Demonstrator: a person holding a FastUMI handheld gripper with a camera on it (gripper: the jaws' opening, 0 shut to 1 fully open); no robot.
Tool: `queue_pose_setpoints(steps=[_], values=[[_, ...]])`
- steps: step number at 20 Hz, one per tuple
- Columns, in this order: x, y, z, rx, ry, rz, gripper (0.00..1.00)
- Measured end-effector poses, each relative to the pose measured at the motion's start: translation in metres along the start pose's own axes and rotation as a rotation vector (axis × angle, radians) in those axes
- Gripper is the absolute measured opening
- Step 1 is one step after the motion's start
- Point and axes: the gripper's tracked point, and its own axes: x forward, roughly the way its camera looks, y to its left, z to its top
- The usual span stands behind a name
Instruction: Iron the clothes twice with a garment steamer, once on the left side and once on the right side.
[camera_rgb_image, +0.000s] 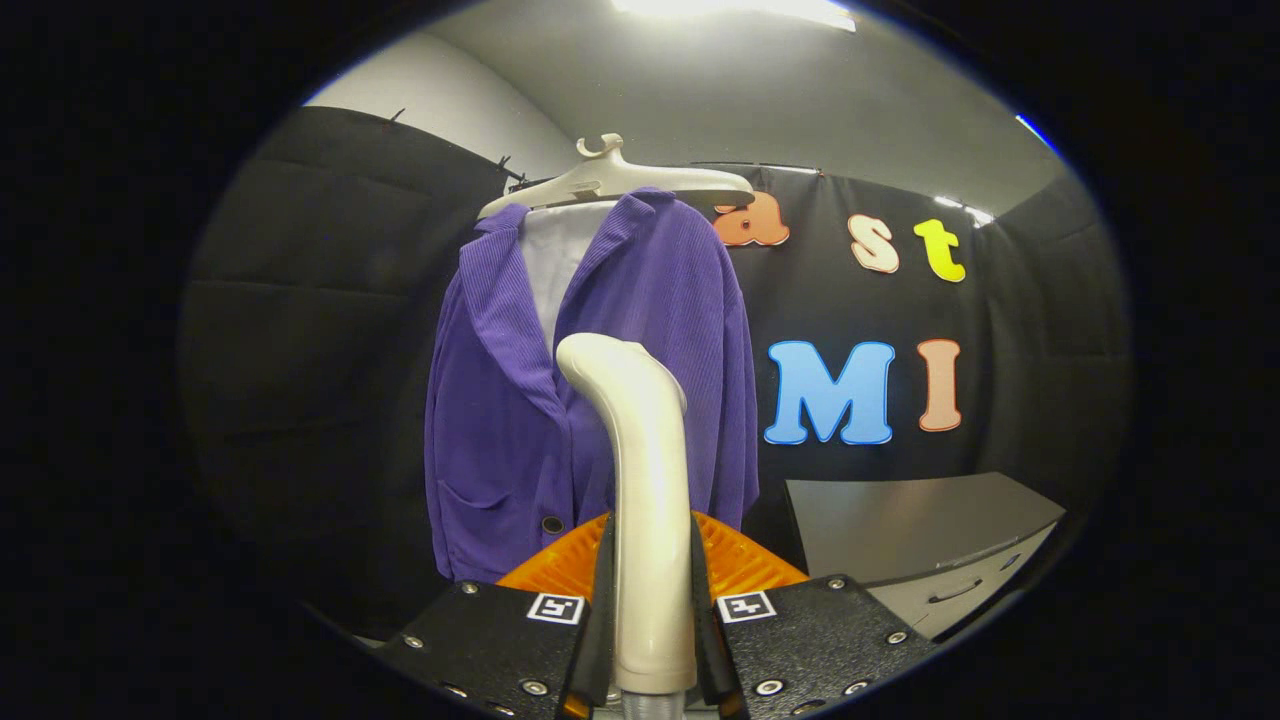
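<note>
- Your gripper (652, 600) points level at the clothes; fingers (603, 600) clamp the garment steamer (645, 500) handle, upright between them.
- Purple jacket (590, 400) hangs on a hanger (610, 180) just beyond the steamer's head.

1. Black cloth (330, 300) draped the booth's walls on the left, behind and right.
2. Above the cloth, a plain pale wall (440, 95) met a grey ceiling (760, 110).
3. A bright ceiling light (735, 8) glared overhead.
4. Low on the right stood a grey cabinet (915, 535) with a handled drawer (955, 590).
</note>
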Motion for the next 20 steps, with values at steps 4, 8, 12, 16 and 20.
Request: queue_pose_setpoints(steps=[4, 8, 12, 16, 20], values=[[-0.007, 0.001, -0.019, 0.002, 0.033, -0.001, 0.34], [-0.014, 0.006, -0.038, -0.007, 0.061, 0.004, 0.34], [-0.022, 0.009, -0.056, -0.013, 0.089, 0.008, 0.34], [-0.029, 0.011, -0.076, -0.008, 0.117, 0.011, 0.34], [-0.033, 0.011, -0.101, -0.003, 0.161, 0.012, 0.34]])
